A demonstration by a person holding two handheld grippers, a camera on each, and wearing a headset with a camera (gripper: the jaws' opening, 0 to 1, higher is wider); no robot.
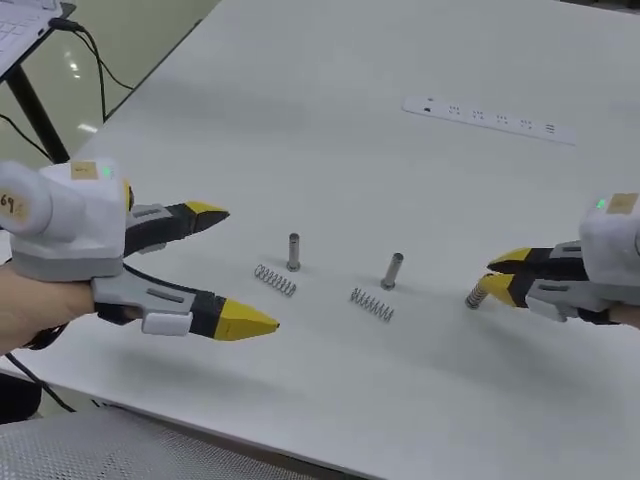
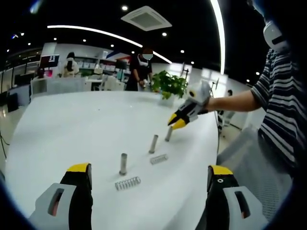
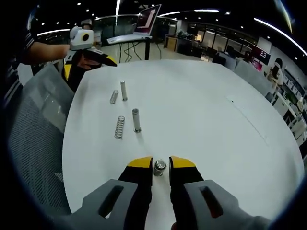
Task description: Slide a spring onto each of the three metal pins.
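We see a white desk (image 1: 330, 90) with a white power strip (image 1: 490, 120) lying far back on the right, well apart from the work. An open laptop (image 1: 22, 25) sits on a stand past the desk's left edge with a black cable (image 1: 95, 55) trailing from it, and a mesh chair (image 1: 100, 450) stands at the near edge. In the left gripper view a potted plant (image 2: 170, 85) stands at the far end of the desk, with people beyond it.

Two pins stand upright near the middle of the desk, the left pin (image 1: 293, 251) and the middle pin (image 1: 393, 270). The left spring (image 1: 275, 280) lies flat just beside the left pin, on its near side. The middle spring (image 1: 372, 304) lies flat just beside the middle pin, also on the near side. Both springs lie between the pins and the near edge.

The third pin (image 3: 159, 166) is off to the right and leans. In the head view it looks ribbed, and we cannot tell whether a spring sits on it.

The left tongs (image 1: 250, 268) hover above the desk, left of the left pin and apart from it. Their jaws are spread wide and hold nothing. The right tongs (image 1: 490, 278) have their jaws drawn close together, with the third pin gripped between the yellow tips.
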